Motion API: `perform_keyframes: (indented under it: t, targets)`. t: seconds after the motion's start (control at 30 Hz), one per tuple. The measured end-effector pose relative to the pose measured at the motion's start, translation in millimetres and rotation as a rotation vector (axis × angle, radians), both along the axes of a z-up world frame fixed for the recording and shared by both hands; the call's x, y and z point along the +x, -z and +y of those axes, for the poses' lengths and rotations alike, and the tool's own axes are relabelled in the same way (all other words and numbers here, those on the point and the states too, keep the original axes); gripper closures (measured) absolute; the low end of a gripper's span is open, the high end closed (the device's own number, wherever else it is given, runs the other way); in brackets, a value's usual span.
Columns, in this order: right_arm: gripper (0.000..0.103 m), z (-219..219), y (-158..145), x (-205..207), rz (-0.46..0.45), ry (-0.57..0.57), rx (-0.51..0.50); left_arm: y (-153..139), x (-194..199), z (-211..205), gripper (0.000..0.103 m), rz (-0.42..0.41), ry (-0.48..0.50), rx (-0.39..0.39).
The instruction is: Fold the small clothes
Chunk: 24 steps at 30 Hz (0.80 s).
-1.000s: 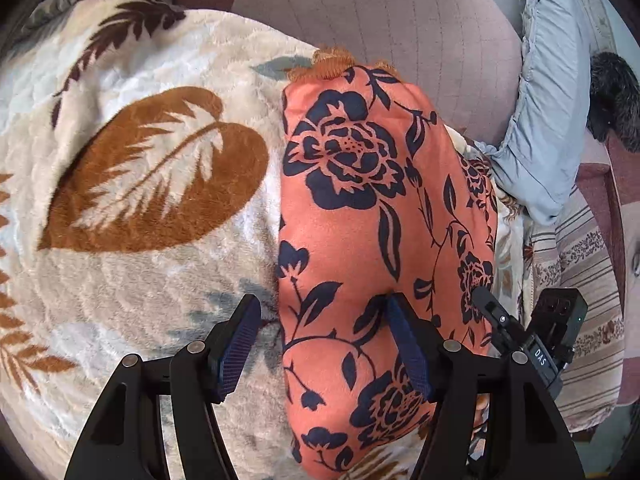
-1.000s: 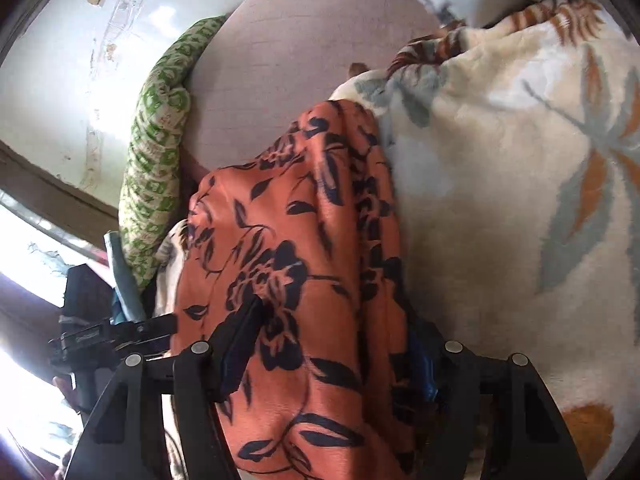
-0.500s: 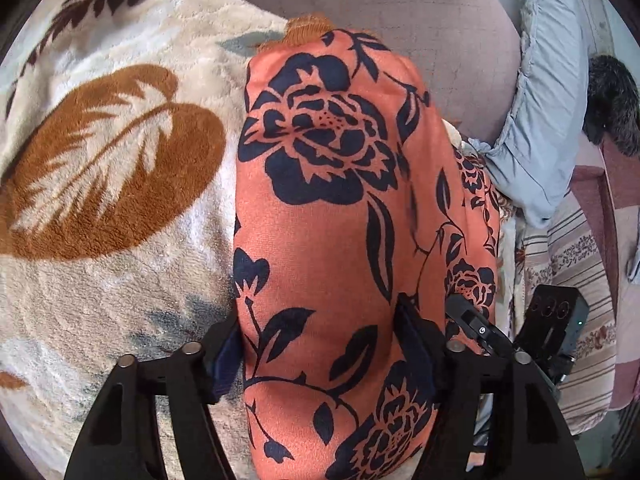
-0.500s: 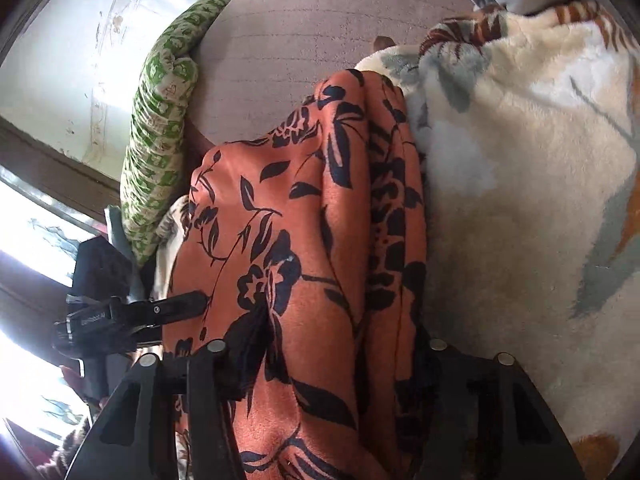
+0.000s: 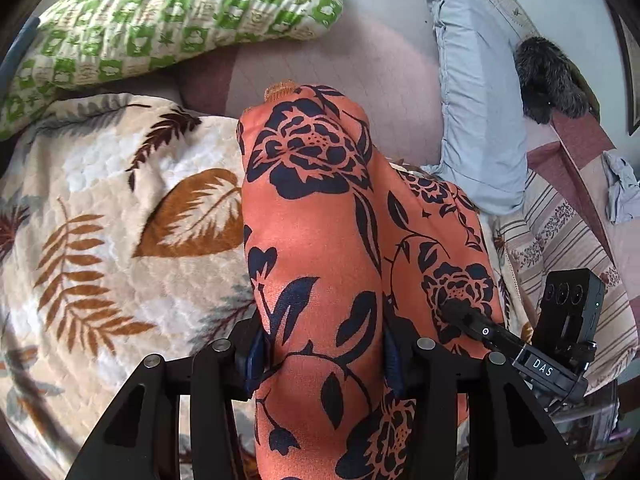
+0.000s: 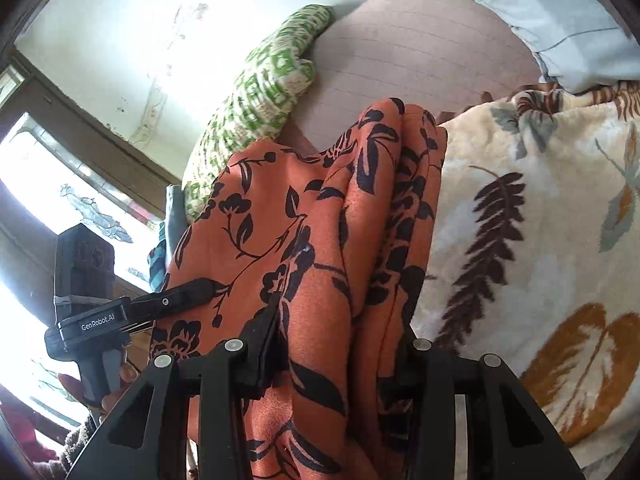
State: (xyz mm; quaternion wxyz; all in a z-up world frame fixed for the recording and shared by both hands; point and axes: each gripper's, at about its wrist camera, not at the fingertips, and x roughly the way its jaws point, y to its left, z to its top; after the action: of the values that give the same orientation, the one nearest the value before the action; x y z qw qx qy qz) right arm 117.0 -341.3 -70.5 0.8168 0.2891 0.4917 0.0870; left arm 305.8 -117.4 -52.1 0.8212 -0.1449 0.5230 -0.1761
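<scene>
An orange garment with dark navy flowers (image 5: 320,208) is held up over the leaf-patterned cream blanket (image 5: 112,208). My left gripper (image 5: 322,350) is shut on its near edge, the cloth bunched between the jaws. My right gripper (image 6: 336,344) is shut on the same garment (image 6: 320,216), which hangs in folds between the jaws. The right gripper also shows in the left wrist view (image 5: 516,344), touching the cloth at the right. The left gripper shows in the right wrist view (image 6: 168,300) at the cloth's left side.
A green checked pillow (image 5: 168,20) lies at the back left and a pale blue pillow (image 5: 476,112) at the back right on a mauve sheet (image 5: 380,60). A dark furry thing (image 5: 548,76) and striped bedding (image 5: 560,240) are at the right. A window (image 6: 48,184) is left.
Both grippers closed on the garment and lifted it off the blanket. The views tilted upward, bringing the pillows and wall into sight.
</scene>
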Motion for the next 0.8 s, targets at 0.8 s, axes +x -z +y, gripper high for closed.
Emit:
perform_keyframes:
  t: [0.8]
  targets:
    - [0.031, 32, 73, -79, 0.181, 0.037, -0.027, 82, -84, 70, 0.042, 0.22, -0.114, 0.014]
